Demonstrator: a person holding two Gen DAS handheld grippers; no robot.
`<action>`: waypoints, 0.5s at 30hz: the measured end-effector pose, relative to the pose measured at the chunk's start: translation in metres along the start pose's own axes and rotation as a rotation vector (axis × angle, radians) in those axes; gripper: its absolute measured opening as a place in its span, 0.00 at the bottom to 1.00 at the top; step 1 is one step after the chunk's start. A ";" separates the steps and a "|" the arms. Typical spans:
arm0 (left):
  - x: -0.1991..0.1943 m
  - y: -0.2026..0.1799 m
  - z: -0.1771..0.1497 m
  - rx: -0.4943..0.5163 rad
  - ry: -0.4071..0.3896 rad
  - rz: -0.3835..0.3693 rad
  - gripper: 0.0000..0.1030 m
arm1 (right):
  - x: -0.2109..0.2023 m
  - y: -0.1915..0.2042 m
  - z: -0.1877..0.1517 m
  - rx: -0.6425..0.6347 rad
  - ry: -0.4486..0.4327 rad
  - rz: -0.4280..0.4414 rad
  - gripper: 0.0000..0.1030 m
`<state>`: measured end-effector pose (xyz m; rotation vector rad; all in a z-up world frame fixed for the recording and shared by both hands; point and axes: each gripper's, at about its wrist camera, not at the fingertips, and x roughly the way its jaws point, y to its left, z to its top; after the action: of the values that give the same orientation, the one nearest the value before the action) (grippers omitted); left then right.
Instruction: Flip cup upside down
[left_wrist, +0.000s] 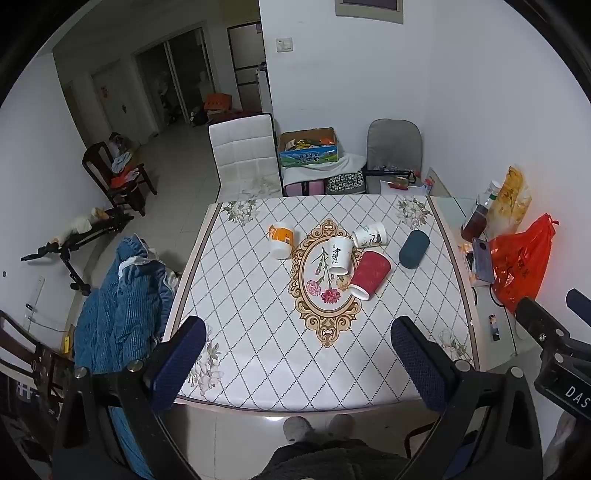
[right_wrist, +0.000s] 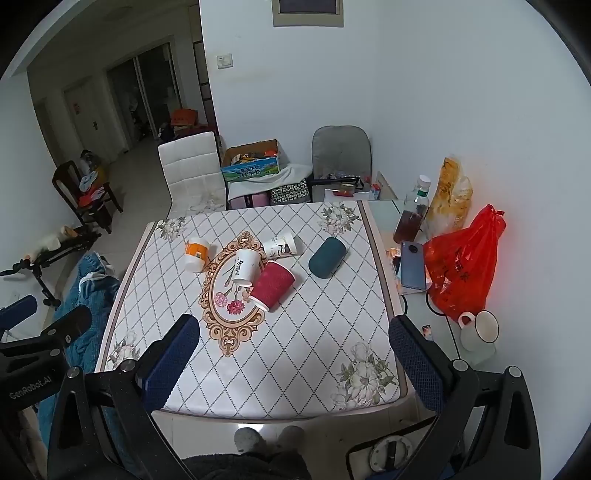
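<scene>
Several paper cups lie on their sides near the middle of the patterned table (left_wrist: 258, 350): an orange-and-white cup (left_wrist: 281, 240) (right_wrist: 197, 254), a white cup with green writing (left_wrist: 340, 254) (right_wrist: 245, 271), a white cup with a dark print (left_wrist: 369, 234) (right_wrist: 281, 246) and a red ribbed cup (left_wrist: 370, 274) (right_wrist: 272, 290). My left gripper (left_wrist: 299, 365) is open and empty, held high above the table's near edge. My right gripper (right_wrist: 295, 369) is also open and empty above the near edge, to the right of the left one.
A dark teal cylinder (left_wrist: 413, 249) (right_wrist: 327, 257) lies right of the cups. On the glass side shelf are a red plastic bag (right_wrist: 463, 258), a phone (right_wrist: 413, 265), a bottle (right_wrist: 412, 214) and a white mug (right_wrist: 478, 328). Chairs (left_wrist: 243, 155) stand behind the table; a blue blanket (left_wrist: 122, 295) lies at its left.
</scene>
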<state>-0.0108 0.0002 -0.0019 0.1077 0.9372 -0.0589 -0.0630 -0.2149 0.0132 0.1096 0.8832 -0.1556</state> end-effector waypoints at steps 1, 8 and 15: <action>0.000 0.000 -0.001 0.000 -0.001 0.001 1.00 | -0.003 0.004 0.001 -0.002 0.001 0.000 1.00; 0.000 0.004 0.004 -0.014 0.000 0.002 1.00 | -0.004 0.009 0.005 -0.003 0.000 0.004 1.00; 0.000 0.005 0.004 -0.017 -0.001 0.000 1.00 | -0.004 0.009 0.004 -0.004 -0.002 0.005 1.00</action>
<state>-0.0069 0.0051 0.0010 0.0917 0.9364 -0.0507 -0.0605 -0.2067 0.0190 0.1080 0.8814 -0.1491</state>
